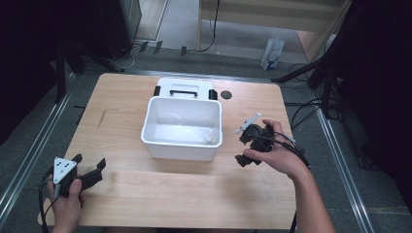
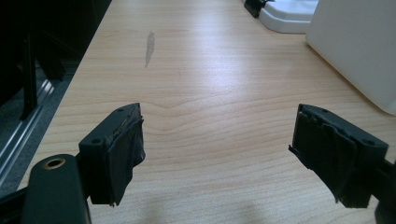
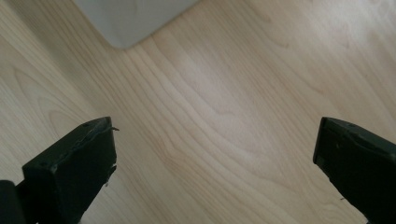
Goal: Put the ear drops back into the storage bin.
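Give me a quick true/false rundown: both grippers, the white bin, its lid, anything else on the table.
1. The left gripper is open and holds nothing. True.
2. The right gripper is clamped on the bin's wall. False: it is open over bare wood beside the white bin.
3. The lid is on the bin. False: it lies on the table behind the open bin.
4. A small black disc lies on the table right of the lid. True.
5. The bin is packed full. False: it looks nearly empty.
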`<state>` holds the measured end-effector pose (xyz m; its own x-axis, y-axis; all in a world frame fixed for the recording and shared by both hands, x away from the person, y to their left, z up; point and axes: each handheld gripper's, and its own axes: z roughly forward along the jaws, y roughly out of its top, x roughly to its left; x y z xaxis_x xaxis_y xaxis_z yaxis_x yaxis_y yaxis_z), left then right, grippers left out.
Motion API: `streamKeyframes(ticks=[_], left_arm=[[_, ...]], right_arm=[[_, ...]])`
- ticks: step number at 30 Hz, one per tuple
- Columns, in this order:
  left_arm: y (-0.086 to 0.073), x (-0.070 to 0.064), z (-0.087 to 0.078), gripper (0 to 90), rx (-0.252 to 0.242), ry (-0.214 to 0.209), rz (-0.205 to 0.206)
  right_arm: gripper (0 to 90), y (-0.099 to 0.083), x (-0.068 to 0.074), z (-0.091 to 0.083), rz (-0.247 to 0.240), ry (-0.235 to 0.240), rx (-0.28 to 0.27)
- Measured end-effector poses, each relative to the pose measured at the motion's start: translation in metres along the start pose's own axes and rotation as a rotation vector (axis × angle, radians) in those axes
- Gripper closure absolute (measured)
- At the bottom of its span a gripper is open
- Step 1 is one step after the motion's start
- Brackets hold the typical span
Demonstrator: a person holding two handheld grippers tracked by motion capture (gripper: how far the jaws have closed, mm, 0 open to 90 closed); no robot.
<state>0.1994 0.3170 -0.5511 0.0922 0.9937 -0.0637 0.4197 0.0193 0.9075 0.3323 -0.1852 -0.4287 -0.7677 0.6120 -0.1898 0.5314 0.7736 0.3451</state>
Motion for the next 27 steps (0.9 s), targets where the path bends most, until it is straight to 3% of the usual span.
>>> streamKeyframes(ticks=[7, 15, 27], left_arm=[[0.0, 0.0, 0.0, 17.4, 0.001, 0.002, 0.001], [0.0, 0.0, 0.0, 17.4, 0.001, 0.003, 0.001], [0.0, 0.0, -0.001, 17.5, 0.001, 0.008, 0.0]], right_arm=[[0.0, -0.033, -0.001, 0.012, 0.033, -0.025, -0.022], [0.0, -0.07, 0.002, 0.026, 0.107, -0.049, -0.061], [0.0, -0.121, 0.002, 0.035, 0.198, -0.061, -0.124]])
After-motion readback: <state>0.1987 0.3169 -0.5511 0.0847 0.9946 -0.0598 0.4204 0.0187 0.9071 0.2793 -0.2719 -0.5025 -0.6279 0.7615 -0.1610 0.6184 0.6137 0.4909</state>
